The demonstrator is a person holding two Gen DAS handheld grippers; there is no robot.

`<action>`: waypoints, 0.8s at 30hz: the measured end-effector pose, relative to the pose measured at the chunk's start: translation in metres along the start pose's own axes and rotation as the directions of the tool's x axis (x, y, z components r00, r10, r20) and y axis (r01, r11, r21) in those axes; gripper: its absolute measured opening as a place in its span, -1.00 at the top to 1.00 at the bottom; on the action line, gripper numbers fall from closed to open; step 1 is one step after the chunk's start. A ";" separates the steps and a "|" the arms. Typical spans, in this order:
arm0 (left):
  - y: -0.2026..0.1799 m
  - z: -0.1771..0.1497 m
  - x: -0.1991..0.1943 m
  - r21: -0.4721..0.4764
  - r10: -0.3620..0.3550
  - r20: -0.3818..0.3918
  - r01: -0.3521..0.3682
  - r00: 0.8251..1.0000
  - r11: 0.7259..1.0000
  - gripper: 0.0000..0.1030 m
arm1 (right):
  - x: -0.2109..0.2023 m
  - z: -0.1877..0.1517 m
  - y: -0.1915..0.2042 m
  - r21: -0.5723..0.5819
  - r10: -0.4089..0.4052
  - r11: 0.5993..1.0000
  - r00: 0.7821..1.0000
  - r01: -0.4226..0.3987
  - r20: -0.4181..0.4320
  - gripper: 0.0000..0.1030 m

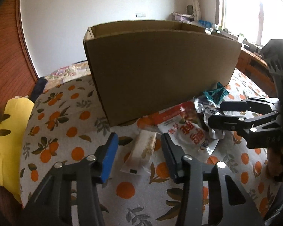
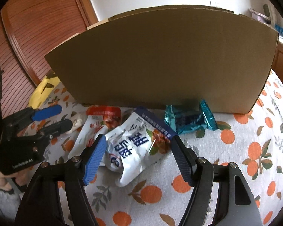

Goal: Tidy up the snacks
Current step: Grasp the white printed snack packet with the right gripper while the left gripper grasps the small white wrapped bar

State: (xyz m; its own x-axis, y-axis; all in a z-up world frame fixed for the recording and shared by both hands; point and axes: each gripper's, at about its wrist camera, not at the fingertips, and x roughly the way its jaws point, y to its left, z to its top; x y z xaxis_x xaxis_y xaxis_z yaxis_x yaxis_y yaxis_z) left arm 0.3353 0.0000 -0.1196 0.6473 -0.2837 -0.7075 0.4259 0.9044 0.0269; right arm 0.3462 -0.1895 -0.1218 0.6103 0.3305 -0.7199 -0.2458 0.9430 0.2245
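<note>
A: Nearest our left gripper [image 1: 139,146] lies the pale wrapped bar [image 1: 141,150] — it sits between the spread fingers, untouched so far as we can see. Jaws wide apart, holding nothing.

B: And our right gripper [image 2: 137,154]?

A: Likewise wide open and empty, straddling the white-and-blue pouch [image 2: 135,146]. We judge both tools are aligned over their targets so a simple closing would grip each packet.

B: Where are the other snacks?

A: All on the orange-print cloth [image 2: 254,150], clustered against the near wall of the cardboard box [image 2: 160,60]: a red-and-white pouch [image 2: 98,124] partly under the white-and-blue one, a teal wrapper [image 2: 190,120] just beside the box wall.

B: Box contents?

A: Cannot tell — the wall hides the interior. Its top is open, presumably to receive packets from above.
</note>
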 end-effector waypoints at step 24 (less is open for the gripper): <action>-0.006 -0.007 0.004 -0.018 -0.021 -0.068 0.020 0.997 1.000 0.63 | 0.014 -0.002 0.012 -0.061 -0.105 0.993 0.994 0.103 -0.023 -0.51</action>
State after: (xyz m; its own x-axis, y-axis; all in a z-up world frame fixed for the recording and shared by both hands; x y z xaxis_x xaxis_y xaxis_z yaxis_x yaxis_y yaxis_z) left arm 0.3304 -0.0045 -0.1278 0.5937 -0.2800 -0.7544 0.4272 0.9042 0.0005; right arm 0.3507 -0.1741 -0.1304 0.6156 0.2288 -0.7541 -0.2269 0.9679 0.1083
